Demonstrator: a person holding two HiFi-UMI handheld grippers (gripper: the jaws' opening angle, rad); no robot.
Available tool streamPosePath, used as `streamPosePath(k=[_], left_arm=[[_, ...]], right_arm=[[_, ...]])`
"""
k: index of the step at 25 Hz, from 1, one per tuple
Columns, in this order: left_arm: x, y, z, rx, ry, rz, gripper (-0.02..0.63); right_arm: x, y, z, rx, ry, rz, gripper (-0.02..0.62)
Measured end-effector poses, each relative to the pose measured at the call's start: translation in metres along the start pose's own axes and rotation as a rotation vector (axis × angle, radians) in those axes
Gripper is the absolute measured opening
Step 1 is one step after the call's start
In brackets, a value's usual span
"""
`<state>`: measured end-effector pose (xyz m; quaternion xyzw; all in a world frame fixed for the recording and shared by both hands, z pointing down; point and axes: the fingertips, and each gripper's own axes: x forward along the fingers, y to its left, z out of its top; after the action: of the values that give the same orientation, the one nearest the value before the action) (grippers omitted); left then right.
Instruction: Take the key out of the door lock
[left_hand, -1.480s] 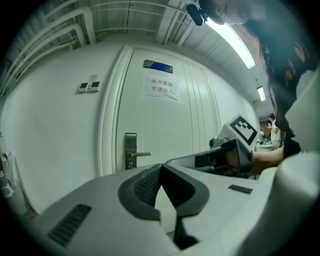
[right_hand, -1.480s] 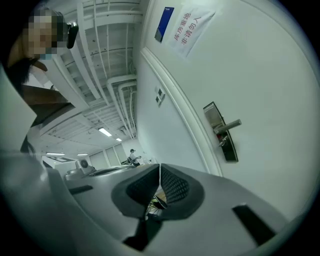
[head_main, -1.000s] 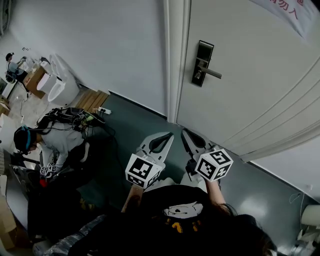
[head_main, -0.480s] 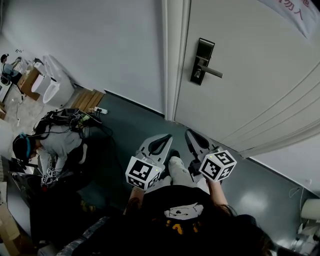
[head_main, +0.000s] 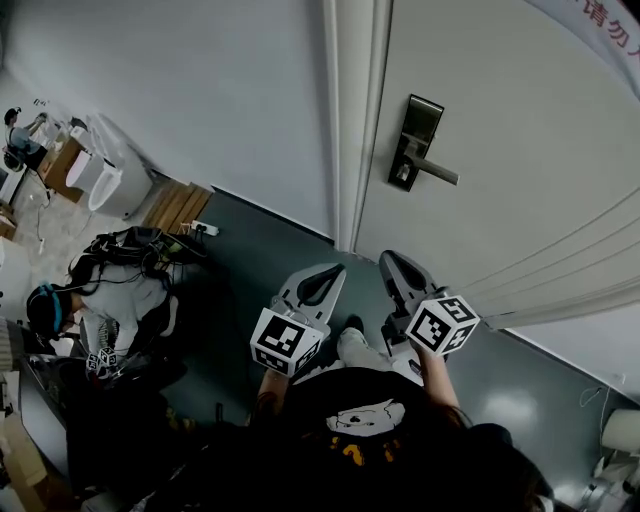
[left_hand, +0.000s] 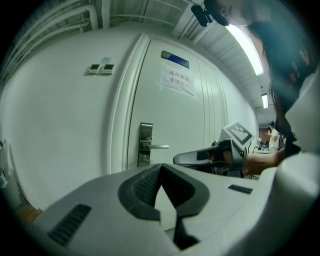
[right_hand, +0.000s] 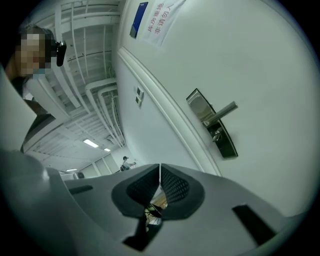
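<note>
We're facing the white door (head_main: 520, 150). The lock plate (head_main: 418, 142) sits on it just beside the door frame (head_main: 352, 120), with its lever handle (head_main: 440, 173) sticking out to the right. The key (right_hand: 215, 136) shows in the right gripper view as a small metal bit on the plate just under the lever, too small to tell more.

The left gripper (head_main: 333, 270) has its jaws pressed together with nothing between them, and it points toward the foot of the door frame. The right gripper (head_main: 388, 260) is also closed tip to tip and empty, aimed at the bottom of the door. Both are held low in front of us, well apart from the lock, and only plain door panel lies between the right one and the plate. In the left gripper view the right gripper reaches across just to the right of the lock without covering it.

Around us there's a paper sign (head_main: 590, 25) high on the door and grey floor (head_main: 260, 265) underfoot. At the left a person (head_main: 110, 305) crouches among black cables (head_main: 135, 240). A power strip (head_main: 205, 227) lies by the wall, with wooden boards (head_main: 180, 202) next to it and white ceramic fixtures (head_main: 110, 175) beyond.
</note>
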<state>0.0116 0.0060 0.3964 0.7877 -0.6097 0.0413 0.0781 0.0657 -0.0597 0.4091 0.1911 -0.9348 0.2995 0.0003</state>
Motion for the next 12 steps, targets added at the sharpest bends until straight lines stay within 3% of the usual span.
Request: streamPosePath(k=[12], left_arm=[[0.075, 0.040, 0.026, 0.041, 0.014, -0.020, 0.005]], right_arm=[[0.059, -0.049, 0.034, 0.035, 0.012, 0.021, 0.009]])
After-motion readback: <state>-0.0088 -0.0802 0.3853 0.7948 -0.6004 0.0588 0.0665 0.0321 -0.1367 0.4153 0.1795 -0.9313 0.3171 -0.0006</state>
